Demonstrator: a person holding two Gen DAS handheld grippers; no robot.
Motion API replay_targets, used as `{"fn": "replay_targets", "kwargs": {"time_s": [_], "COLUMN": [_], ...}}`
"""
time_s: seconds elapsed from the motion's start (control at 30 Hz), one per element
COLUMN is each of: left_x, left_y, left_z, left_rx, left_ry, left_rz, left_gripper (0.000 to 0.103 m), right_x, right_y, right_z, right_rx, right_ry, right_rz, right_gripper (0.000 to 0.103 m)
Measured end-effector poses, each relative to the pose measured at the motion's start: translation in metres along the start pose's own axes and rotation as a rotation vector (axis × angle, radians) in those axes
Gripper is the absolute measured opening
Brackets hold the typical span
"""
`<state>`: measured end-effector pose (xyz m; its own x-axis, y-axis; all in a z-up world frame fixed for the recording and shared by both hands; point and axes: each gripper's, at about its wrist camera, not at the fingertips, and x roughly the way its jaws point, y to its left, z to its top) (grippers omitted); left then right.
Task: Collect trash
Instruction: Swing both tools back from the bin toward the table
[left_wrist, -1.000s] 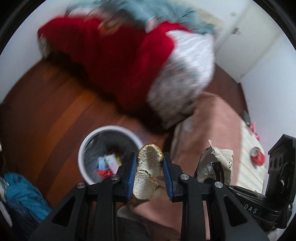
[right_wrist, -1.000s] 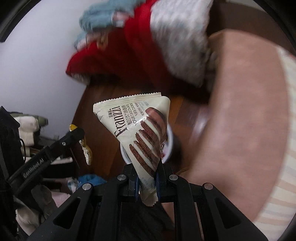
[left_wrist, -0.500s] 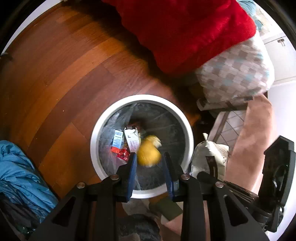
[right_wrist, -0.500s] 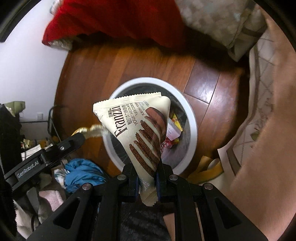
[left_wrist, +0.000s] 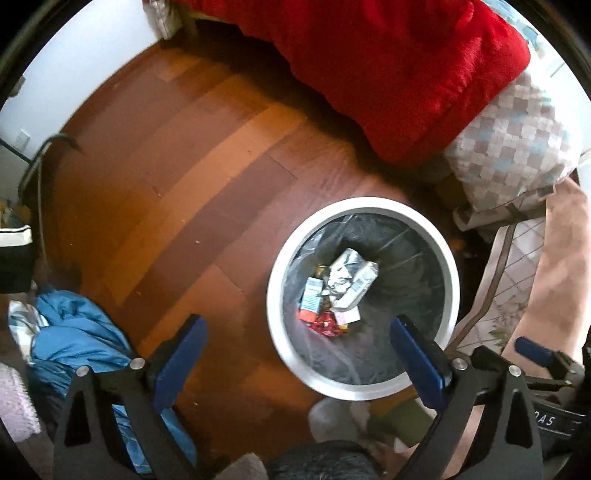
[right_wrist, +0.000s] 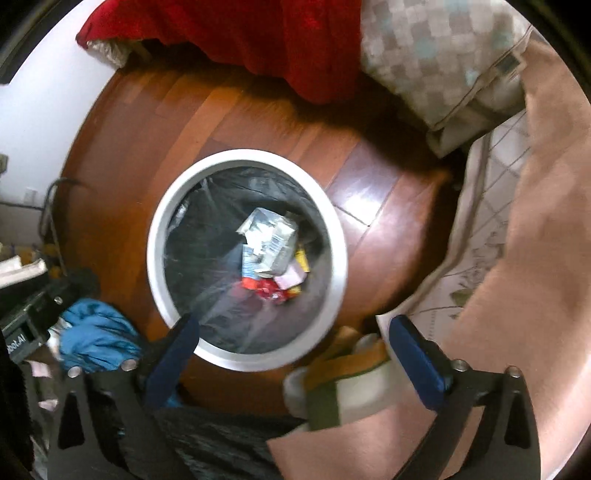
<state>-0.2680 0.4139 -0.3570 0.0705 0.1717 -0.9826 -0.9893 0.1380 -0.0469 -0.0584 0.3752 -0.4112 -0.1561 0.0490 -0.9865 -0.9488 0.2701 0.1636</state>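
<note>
A round white trash bin (left_wrist: 280, 266) with a dark liner stands on the wooden floor. Inside lie a crumpled whitish snack wrapper (left_wrist: 349, 278) and several small colourful packets (left_wrist: 312, 299). My left gripper (left_wrist: 299, 350) is open and empty, above the bin's near rim. In the right wrist view the same bin (right_wrist: 157, 236) holds the wrapper (right_wrist: 269, 240). My right gripper (right_wrist: 291, 343) is open and empty, above the bin's near edge.
A red blanket (left_wrist: 399, 62) and a checked pillow (left_wrist: 517, 147) hang over the floor behind the bin. A pink bed cover (right_wrist: 535, 221) lies at the right. Blue cloth (left_wrist: 74, 332) lies on the floor at the left. A slippered foot (right_wrist: 343, 376) is below the bin.
Both grippers opened over the bin. The yellowish bread piece left the left gripper and the snack wrapper left the right gripper; the wrapper now lies in the bin.
</note>
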Motion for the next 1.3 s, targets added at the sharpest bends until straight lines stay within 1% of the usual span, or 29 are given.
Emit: {"fn": "replay_targets", "kwargs": {"time_s": [0.07,0.17,0.37,0.63,0.83,0.97,1.07,1.2,1.23,1.3], "left_x": [-0.002,-0.005,-0.024,-0.067,-0.104,-0.131,-0.154,-0.188,-0.194,-0.21], "left_y": [-0.001,-0.005,-0.011,-0.018,-0.022,-0.028,-0.032,-0.046,-0.05,-0.066], "left_z": [-0.006,-0.014,-0.026,-0.044,-0.062,-0.075,-0.082,-0.093,-0.096,-0.102], "left_rx": [0.015,0.027,0.044,0.066,0.079,0.087,0.095,0.102,0.103,0.12], "left_ry": [-0.014,-0.015,-0.055,-0.137,-0.202,-0.243,-0.281,-0.325,-0.334,-0.364], "left_rz": [0.019,0.02,0.024,0.039,0.033,0.023,0.01,0.027,0.03,0.02], "left_gripper": [0.101,0.101,0.101,0.101,0.101,0.101,0.101,0.101,0.101,0.101], "right_x": [-0.002,-0.006,-0.023,-0.071,-0.109,-0.139,-0.166,-0.202,-0.215,-0.236], "right_y": [0.0,-0.003,-0.002,-0.006,-0.006,-0.006,-0.01,-0.021,-0.029,-0.045], "right_z": [-0.003,-0.01,-0.021,-0.041,-0.062,-0.078,-0.092,-0.11,-0.115,-0.124], "right_rx": [-0.003,-0.008,-0.015,-0.016,-0.021,-0.027,-0.022,0.001,0.014,0.039], "right_ry": [-0.003,-0.007,-0.039,-0.121,-0.184,-0.237,-0.283,-0.341,-0.356,-0.386], "right_rz": [-0.016,-0.029,-0.038,-0.024,0.005,0.029,0.066,0.143,0.178,0.217], "right_gripper": [0.103,0.103,0.103,0.103,0.103,0.103,0.103,0.103,0.103,0.103]}}
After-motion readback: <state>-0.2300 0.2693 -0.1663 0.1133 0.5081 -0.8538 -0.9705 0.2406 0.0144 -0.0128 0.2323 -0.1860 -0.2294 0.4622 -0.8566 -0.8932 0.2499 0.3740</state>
